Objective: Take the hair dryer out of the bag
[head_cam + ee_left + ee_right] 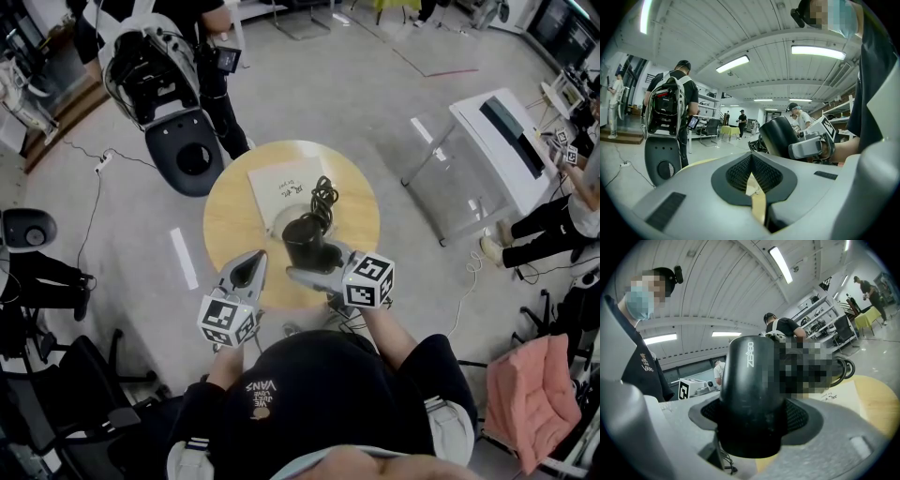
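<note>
the hair dryer (309,240) is out of the flat white bag (281,187), low of centre in the head view and just below the bag's lower edge. the right claw (315,266) pinches it, its jaws spread wide around the barrel and its ribbed black pads pressed on both sides. in the right gripper view the hair dryer (750,390) fills the middle. its long axis runs straight up the frame from between the jaws, with the wide round end at the bottom, nearest the camera. the barrel is smooth, glossy black plastic, a tapering cylinder with pale lettering along its length. whether it touches the desk (225,225) i cannot tell.

the cord (324,199) is thin black rubber, bunched in loose loops. it leads from the dryer toward the top of the head view and lies over the bag, which is square, matte and paper-like with small dark handwriting. the desk is round with a yellow wood-tone top.

the left claw (251,268) sits at the dryer's left, apart from it. its grey jaws are pressed together, with nothing but a pale strip where the mesh pads meet.
</note>
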The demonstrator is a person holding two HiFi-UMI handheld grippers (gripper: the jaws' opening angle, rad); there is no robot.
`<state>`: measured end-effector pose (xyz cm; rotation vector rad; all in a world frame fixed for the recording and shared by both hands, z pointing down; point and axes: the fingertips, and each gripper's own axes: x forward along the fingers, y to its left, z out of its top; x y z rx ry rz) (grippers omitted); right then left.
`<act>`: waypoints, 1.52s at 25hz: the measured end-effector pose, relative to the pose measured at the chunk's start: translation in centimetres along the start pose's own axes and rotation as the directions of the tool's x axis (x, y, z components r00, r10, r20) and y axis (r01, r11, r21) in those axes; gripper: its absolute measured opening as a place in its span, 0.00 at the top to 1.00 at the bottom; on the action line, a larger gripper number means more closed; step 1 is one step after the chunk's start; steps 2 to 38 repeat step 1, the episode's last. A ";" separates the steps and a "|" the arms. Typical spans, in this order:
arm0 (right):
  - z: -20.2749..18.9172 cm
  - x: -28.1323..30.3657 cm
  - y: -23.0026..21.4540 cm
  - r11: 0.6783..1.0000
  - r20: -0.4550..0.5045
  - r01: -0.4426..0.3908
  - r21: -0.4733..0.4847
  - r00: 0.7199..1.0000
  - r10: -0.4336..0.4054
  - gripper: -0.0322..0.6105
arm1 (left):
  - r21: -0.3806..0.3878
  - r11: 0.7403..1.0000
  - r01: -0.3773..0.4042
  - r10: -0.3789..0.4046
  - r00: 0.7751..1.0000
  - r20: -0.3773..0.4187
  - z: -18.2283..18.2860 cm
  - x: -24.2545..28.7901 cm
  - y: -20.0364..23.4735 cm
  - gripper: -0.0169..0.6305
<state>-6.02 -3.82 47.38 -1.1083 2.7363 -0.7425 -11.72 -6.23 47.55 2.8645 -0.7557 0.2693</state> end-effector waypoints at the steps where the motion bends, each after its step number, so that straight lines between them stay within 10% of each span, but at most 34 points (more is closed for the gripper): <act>1: 0.0 -0.1 0.0 1.000 0.000 0.001 0.000 1.000 -0.001 0.41 | 0.000 1.000 0.001 -0.001 1.000 0.000 0.0 0.0 -0.1 0.95; 38: 0.0 -0.1 0.0 1.000 0.000 0.001 0.000 1.000 -0.001 0.41 | 0.000 1.000 0.001 -0.001 1.000 0.000 0.0 0.0 -0.1 0.95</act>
